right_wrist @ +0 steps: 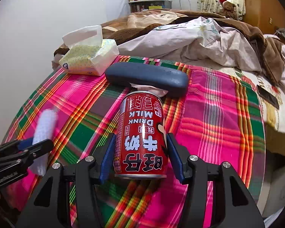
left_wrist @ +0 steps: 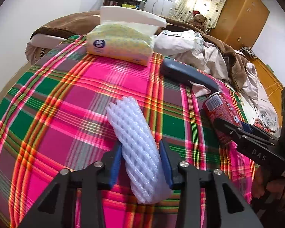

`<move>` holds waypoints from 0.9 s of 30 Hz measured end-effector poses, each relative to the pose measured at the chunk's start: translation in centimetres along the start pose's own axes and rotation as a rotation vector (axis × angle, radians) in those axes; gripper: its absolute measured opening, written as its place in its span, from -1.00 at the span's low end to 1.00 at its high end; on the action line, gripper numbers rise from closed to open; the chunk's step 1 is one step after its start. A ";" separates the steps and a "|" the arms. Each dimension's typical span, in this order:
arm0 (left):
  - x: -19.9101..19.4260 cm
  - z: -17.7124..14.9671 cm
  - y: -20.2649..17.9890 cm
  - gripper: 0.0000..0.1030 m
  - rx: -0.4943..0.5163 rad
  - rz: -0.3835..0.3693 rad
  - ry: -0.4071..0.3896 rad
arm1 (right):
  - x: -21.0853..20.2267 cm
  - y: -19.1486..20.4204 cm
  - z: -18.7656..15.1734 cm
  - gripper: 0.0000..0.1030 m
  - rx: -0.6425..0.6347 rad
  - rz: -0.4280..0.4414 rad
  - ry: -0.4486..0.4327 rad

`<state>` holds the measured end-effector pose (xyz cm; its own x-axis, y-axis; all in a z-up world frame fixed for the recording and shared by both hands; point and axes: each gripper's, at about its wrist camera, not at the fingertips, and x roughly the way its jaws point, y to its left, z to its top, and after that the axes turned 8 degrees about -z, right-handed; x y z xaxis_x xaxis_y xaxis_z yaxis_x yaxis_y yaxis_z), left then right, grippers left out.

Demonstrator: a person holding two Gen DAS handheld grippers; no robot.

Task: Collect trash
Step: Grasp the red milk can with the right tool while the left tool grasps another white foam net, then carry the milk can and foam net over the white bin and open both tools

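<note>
A white foam fruit net (left_wrist: 138, 148) lies on the plaid sheet (left_wrist: 70, 102); my left gripper (left_wrist: 140, 152) is shut on its near part. The net shows blurred in the right wrist view (right_wrist: 43, 131), with the left gripper (right_wrist: 26, 148) on it. A red milk drink can (right_wrist: 142, 138) lies on its side between the blue pads of my right gripper (right_wrist: 140, 146), which is shut on it. In the left wrist view the can (left_wrist: 218, 112) and the right gripper (left_wrist: 233, 129) sit at the right. A crumpled white tissue (right_wrist: 153, 89) lies just beyond the can.
A dark blue glasses case (right_wrist: 146, 77) lies behind the can, and a tissue pack (right_wrist: 89, 60) stands at the far left. A rumpled duvet and brown blanket (right_wrist: 209, 38) cover the back of the bed. A phone (right_wrist: 267, 96) lies at the right.
</note>
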<state>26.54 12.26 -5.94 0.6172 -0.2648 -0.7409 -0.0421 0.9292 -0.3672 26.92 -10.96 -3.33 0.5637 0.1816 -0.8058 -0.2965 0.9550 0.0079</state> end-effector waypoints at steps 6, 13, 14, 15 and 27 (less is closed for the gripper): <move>-1.0 -0.3 -1.6 -0.27 0.038 -0.031 -0.027 | -1.7 -0.9 -1.0 0.05 0.068 -0.017 -0.043; -2.3 -1.2 -4.0 -0.27 0.096 -0.050 -0.038 | -3.8 -1.9 -2.1 0.05 0.101 -0.035 -0.081; -2.5 -1.3 -4.4 -0.27 0.107 -0.045 -0.041 | -4.0 -2.0 -2.3 0.05 0.106 -0.037 -0.083; -2.7 -1.5 -4.8 -0.27 0.115 -0.047 -0.043 | -4.4 -2.1 -2.5 0.05 0.111 -0.039 -0.087; -6.2 -3.2 -10.4 -0.27 0.243 -0.109 -0.085 | -9.5 -4.5 -5.4 0.05 0.185 -0.062 -0.153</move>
<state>20.63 3.44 0.65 0.6717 -0.3532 -0.6512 0.2112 0.9338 -0.2887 18.77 -18.21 1.09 0.6909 0.1416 -0.7090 -0.1195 0.9895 0.0812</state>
